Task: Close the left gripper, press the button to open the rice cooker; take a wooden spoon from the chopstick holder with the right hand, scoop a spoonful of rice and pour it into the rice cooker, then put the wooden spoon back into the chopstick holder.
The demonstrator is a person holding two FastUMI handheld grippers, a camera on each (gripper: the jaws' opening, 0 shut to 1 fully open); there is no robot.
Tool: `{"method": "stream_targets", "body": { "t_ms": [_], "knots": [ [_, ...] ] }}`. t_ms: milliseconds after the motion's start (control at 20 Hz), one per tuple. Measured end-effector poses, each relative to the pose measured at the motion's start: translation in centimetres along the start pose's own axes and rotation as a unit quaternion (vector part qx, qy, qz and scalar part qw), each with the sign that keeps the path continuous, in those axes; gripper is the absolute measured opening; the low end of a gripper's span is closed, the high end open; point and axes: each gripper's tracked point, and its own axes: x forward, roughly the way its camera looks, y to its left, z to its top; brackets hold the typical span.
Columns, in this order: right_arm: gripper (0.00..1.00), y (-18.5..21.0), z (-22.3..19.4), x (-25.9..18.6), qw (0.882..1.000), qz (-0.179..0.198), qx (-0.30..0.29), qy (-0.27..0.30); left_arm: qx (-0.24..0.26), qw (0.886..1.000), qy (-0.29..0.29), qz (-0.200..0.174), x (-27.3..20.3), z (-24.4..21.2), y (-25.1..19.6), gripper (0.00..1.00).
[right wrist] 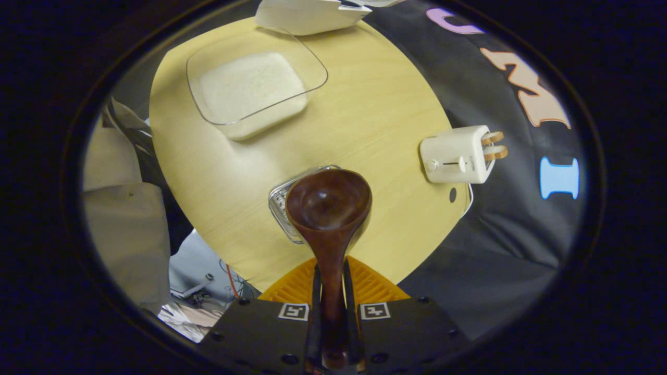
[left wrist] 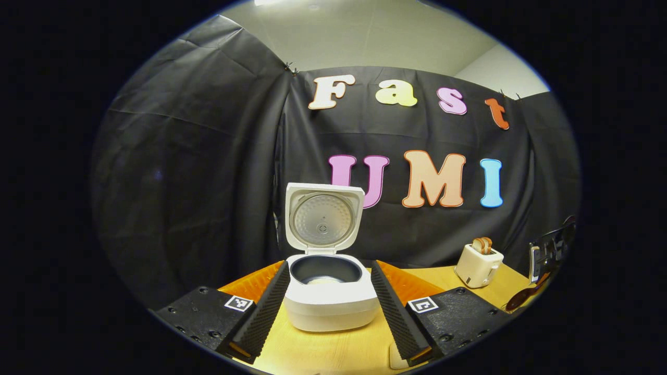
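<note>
On the pale wooden desk before the black cloth wall, the white rice cooker stands lid-up between the left tool's wide-spread fingers, while the right tool clamps the dark wooden spoon, its bowl over the clear chopstick holder, the glass rice dish at eleven o'clock.

No readable text; the toaster front marking is too small.
</note>
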Motion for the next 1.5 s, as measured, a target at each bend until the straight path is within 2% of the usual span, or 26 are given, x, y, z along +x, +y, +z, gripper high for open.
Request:
{"method": "stream_targets", "body": {
  "t_ms": [350,700,1000,1100,1150,1200,1450,1500],
  "knots": [
    [0.20,1.3,6.9,-3.3,0.997,0.015,0.018,-0.077,-0.005,1.000,-0.002,-0.003,-0.6,0.1,1.0,0.92],
    [0.20,4.2,13.6,-3.6,0.993,0.035,-0.024,-0.111,-0.001,1.000,-0.001,0.019,-1.5,0.0,4.5,0.92],
    [0.22,7.5,17.2,-1.3,0.991,0.056,-0.072,-0.094,0.003,0.999,0.008,0.036,-2.1,-1.1,7.1,0.92],
    [0.21,8.0,18.0,-0.4,0.991,0.050,-0.096,-0.082,0.003,0.999,0.011,0.039,-2.4,-1.2,8.1,0.92],
    [0.19,8.2,18.2,0.0,0.991,0.049,-0.102,-0.075,0.004,0.999,0.011,0.042,-2.5,-1.2,8.4,0.88],
    [0.23,8.5,18.1,0.6,0.991,0.050,-0.106,-0.065,0.005,0.999,0.011,0.045,-2.6,-1.3,8.9,0.92],
    [0.23,8.8,18.4,2.2,0.988,0.033,-0.146,-0.025,0.010,0.999,0.014,0.051,-3.2,-1.6,10.4,0.92],
    [0.23,9.0,18.3,2.4,0.987,0.028,-0.156,-0.017,0.010,0.998,0.014,0.052,-3.3,-1.7,10.7,0.88]
  ]
}}
